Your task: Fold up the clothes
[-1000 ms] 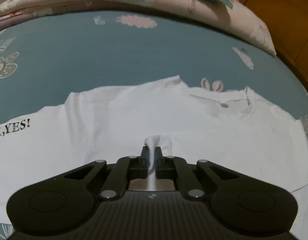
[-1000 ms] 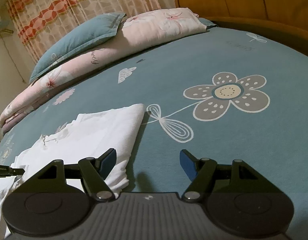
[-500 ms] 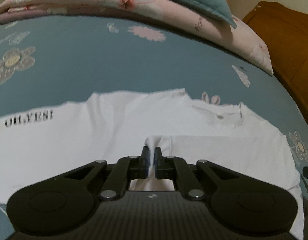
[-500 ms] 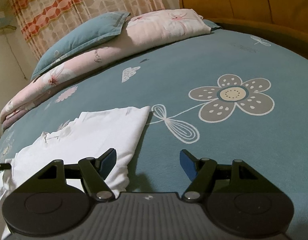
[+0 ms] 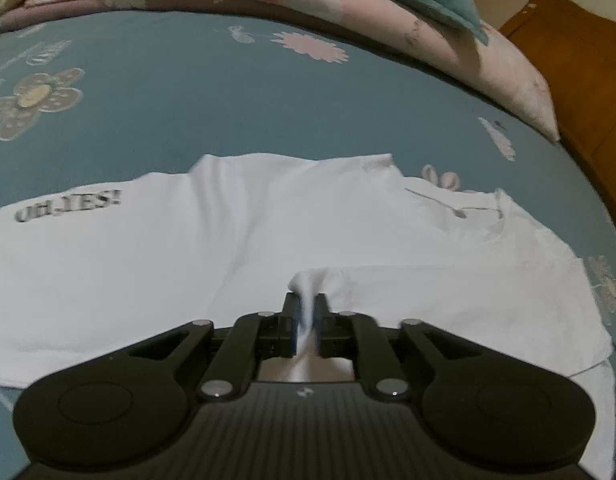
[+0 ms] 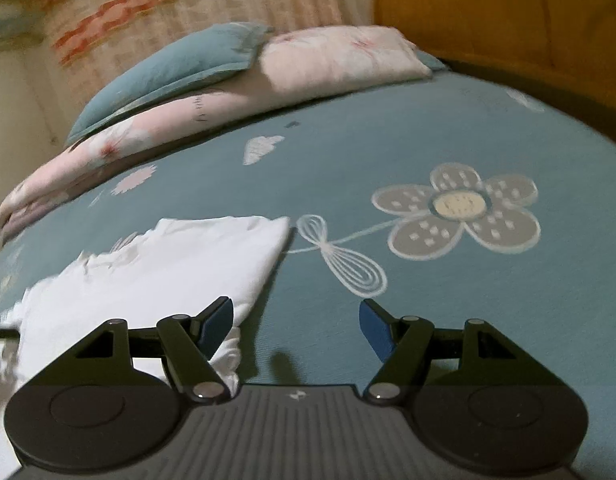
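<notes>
A white cotton T-shirt with black lettering (image 5: 267, 240) is seen spread across the teal bedsheet printed with grey flowers (image 5: 187, 104), partly folded, one edge already doubled over near the sheet's flower print in the right view. A pinch of that white cloth is caught between the left tongs (image 5: 305, 312), whose jaws are just opening, the fabric standing up in a small peak between the pads and not yet let go. The right tongs (image 6: 293, 328) are held wide with nothing between them, poised low over the bare sheet just beside the folded edge of the shirt. At the head of the bed a pink floral quilt (image 6: 332, 60) and a teal pillow (image 6: 179, 64) are stacked, well apart from the work. The risk is judged to lie in the release: if the left tongs are drawn away before the pads have fully parted, the cloth could be dragged along and the laid fold pulled askew or crumpled. The soft fabric could also spring back from its peak and leave a ridge in the layer beneath. With the right tongs not pinning anything, no hold is offered against such a slip.
</notes>
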Motion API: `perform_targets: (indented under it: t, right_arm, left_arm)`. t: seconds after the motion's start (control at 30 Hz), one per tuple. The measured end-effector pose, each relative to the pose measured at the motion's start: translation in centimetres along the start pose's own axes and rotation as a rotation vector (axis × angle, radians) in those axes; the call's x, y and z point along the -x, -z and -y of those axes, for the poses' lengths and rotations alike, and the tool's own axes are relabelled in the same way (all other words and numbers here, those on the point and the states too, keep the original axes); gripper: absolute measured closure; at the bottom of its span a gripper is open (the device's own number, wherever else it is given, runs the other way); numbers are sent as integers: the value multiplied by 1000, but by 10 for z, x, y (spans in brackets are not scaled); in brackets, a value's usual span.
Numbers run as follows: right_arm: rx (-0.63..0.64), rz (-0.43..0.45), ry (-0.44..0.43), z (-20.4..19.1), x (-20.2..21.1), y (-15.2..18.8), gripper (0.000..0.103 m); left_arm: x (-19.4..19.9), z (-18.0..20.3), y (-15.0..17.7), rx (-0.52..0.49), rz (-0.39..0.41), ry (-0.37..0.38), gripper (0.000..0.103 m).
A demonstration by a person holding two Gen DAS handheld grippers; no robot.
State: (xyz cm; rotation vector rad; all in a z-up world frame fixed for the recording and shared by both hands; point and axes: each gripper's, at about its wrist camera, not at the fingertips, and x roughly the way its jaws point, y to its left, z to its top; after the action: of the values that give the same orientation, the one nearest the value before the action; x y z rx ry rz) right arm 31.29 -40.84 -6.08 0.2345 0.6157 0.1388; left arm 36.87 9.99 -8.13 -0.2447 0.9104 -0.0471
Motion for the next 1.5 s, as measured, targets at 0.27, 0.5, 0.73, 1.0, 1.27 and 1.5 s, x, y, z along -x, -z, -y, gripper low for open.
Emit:
perform_targets:
  t: [0.27, 0.5, 0.73, 1.0, 1.27, 1.5]
  right_arm:
    - [249, -65, -67, -33, -13, 14, 54]
    - [126, -77, -149, -16, -23, 17, 68]
    - [-36, -97, -232, 0, -25, 17, 91]
    - [-145, -155, -267, 15, -19, 21, 93]
    - [-178, -146, -252, 28, -6, 21, 92]
    - [-191, -145, -210, 39, -4, 20, 90]
  left_arm:
    - [35, 12, -15, -45, -27, 52, 81]
    - [1, 140, -37, -180, -162, 442, 69]
    - [-79, 269, -12, -256, -269, 579, 69]
    - [-114, 287, -4, -207, -161, 499, 68]
    - [-74, 318, 6, -333, -229, 456, 57]
    - [-86, 347, 22, -347, -285, 483, 43]
